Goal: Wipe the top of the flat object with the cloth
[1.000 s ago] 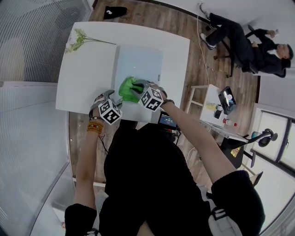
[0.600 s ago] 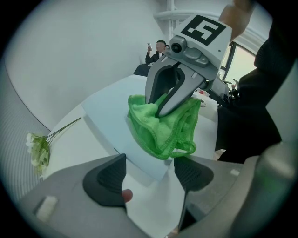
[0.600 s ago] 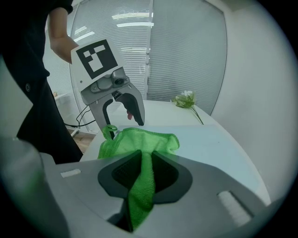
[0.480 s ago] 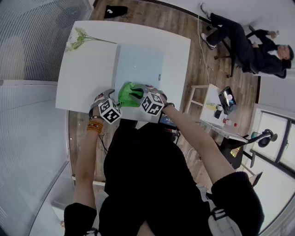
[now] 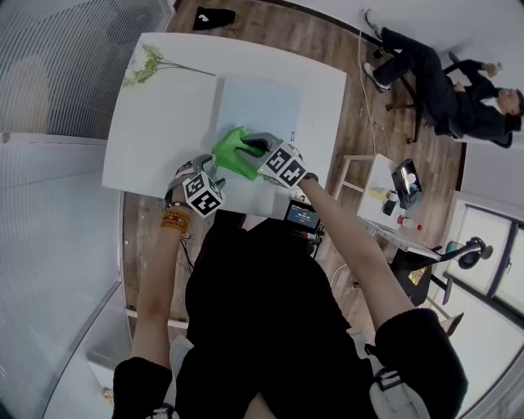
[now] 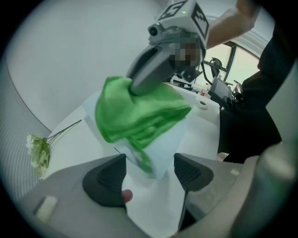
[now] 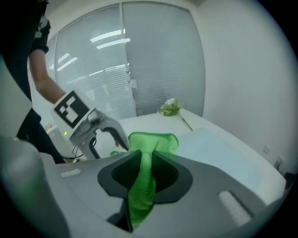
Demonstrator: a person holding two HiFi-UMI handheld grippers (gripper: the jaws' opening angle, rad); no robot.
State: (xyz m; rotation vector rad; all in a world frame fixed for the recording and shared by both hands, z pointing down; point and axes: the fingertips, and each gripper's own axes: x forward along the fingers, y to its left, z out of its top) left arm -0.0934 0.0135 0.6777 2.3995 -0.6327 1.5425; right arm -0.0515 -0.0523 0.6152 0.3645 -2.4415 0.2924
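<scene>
Over the white table (image 5: 155,123), head view, the green cloth (image 5: 233,150) is hanging above the flat object (image 5: 258,106) (a pale blue sheet). Left gripper view: the left gripper (image 6: 149,169) is hovering, jaws apart, empty. Right gripper view: the right gripper (image 7: 145,174) is clamping the cloth.

Cloth (image 5: 236,150): bright green, plain. Flat object (image 5: 266,102): pale blue, plain. Table (image 5: 155,131): white. Left gripper (image 6: 148,171), right gripper (image 7: 145,173) — grey shells, blk pads, blk/wht square markers. Flower sprig (image 5: 146,65) — pale green. Floor (image 5: 278,18): brown wood grain.
</scene>
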